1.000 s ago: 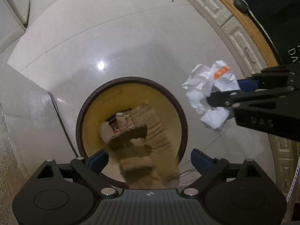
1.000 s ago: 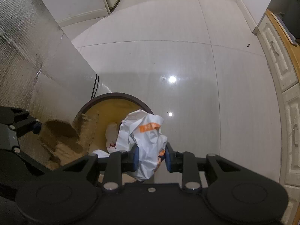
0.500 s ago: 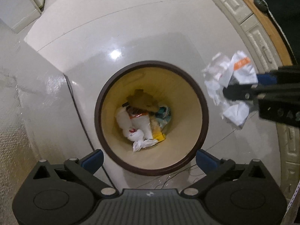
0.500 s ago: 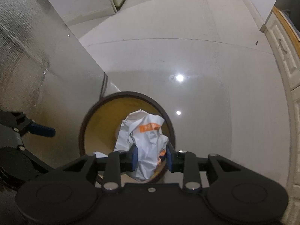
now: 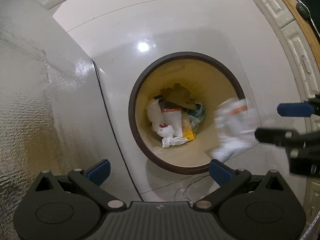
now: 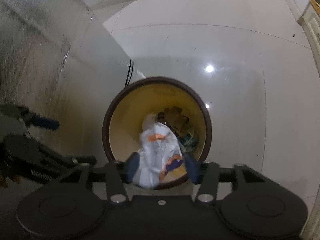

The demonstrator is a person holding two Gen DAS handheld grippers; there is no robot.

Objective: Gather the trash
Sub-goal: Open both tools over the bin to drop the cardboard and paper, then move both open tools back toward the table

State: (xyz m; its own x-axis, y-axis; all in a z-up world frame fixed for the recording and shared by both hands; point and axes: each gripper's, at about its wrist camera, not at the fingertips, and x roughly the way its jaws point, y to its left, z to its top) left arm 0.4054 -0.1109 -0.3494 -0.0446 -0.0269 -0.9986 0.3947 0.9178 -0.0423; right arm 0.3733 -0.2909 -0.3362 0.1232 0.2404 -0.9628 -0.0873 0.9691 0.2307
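A round bin with a brown rim (image 5: 132,108) and a yellow inside stands on the floor, holding a cardboard scrap (image 5: 178,96) and white bags (image 5: 166,124). My left gripper (image 5: 160,170) hangs straight above it, open and empty. At the right of that view my right gripper (image 5: 280,123) reaches over the rim. Its jaws are opening. A crumpled white wrapper with an orange patch (image 6: 158,152) is blurred between the spread pads of the right gripper (image 6: 162,168), above the bin's rim (image 6: 106,132). The pads no longer press it. One left gripper finger (image 6: 46,123) shows at the left.
A tall silver textured panel (image 5: 30,110) stands close to the bin's left, with a dark cable (image 5: 108,108) running along its base. A white cabinet with a wooden top (image 5: 296,46) lines the right side. Thin wires (image 5: 188,188) lie on the glossy tiles.
The cardboard that hung under my left gripper now lies in the bin. My right gripper came over the rim and its jaws spread, so the wrapper slips loose.
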